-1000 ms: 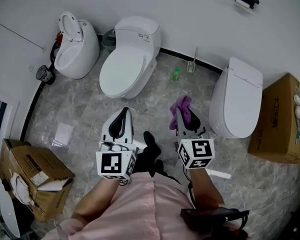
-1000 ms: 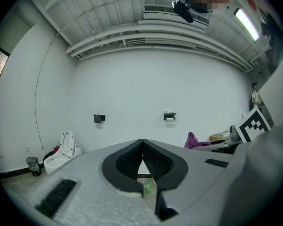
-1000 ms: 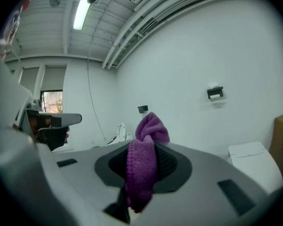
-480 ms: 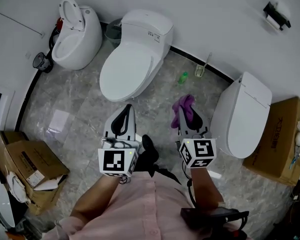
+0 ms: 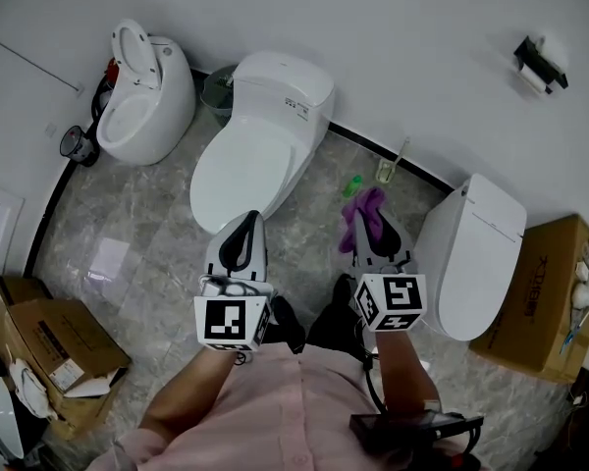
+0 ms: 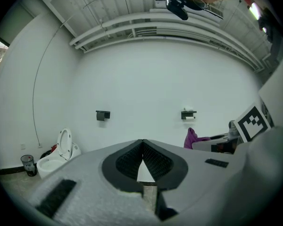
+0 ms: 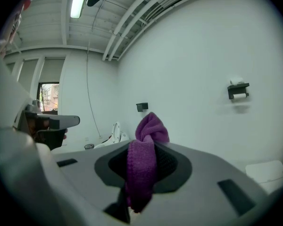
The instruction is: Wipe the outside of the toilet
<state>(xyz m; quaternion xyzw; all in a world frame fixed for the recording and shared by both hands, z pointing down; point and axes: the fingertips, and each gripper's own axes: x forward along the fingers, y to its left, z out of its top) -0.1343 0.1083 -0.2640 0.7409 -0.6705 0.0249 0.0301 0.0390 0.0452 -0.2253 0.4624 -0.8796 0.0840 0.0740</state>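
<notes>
Seen from the head view: left gripper (image 5: 246, 220) with jaws pressed together at the tips, nothing between them, confirmed in its own view (image 6: 142, 146), only a thin wedge of white wall showing lower down between the ribbed pads; right gripper (image 5: 372, 226) clamped on a purple cloth (image 5: 361, 212), in its own view (image 7: 144, 150) gripping the cloth (image 7: 141, 171) as a bunched strip, knotted top poking above the jaws, tail hanging below; both held low in front of a pink sleeve (image 5: 275, 410), above grey marbled floor (image 5: 147, 253); middle toilet (image 5: 250, 155), lid down, directly ahead of the left gripper, apart from both tools, cloth not touching it; to its left a smaller toilet (image 5: 142, 106) with seat raised, also visible far left in the left gripper view (image 6: 60, 152); to the right a third toilet (image 5: 471, 253), lid closed, just beside the right gripper; between middle and right toilets, by the wall, a green bottle (image 5: 352, 186) and a brush holder (image 5: 386, 171); cardboard boxes at far right (image 5: 545, 292) and lower left (image 5: 39, 346); black paper holder (image 5: 535, 55) on the white wall.
</notes>
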